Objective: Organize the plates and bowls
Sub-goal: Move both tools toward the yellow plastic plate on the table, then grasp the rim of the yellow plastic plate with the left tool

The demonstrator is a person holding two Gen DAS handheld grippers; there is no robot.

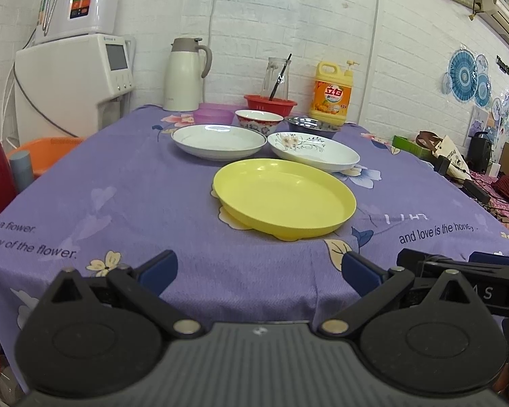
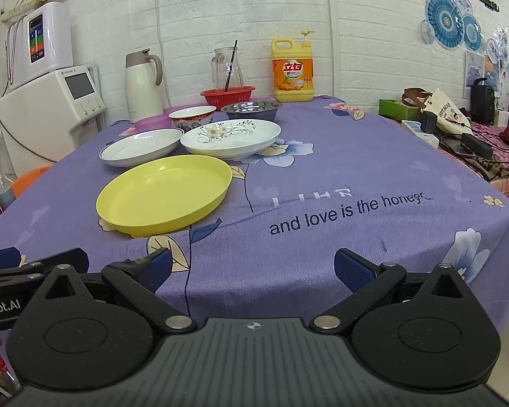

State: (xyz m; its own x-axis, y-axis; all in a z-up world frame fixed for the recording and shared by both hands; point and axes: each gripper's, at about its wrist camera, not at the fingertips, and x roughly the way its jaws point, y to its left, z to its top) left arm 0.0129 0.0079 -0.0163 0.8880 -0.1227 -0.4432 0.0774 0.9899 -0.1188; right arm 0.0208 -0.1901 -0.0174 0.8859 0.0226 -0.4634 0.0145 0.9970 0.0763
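A yellow plate lies nearest on the purple tablecloth. Behind it lie a plain white plate and a flowered white plate. Further back stand a red-patterned bowl, a steel bowl and a pink bowl. My left gripper is open and empty at the table's near edge. My right gripper is open and empty beside it, to the right.
At the back stand a white thermos jug, a red basket with a glass pitcher behind it, and a yellow detergent bottle. A water dispenser stands left of the table. Clutter lies off the right side.
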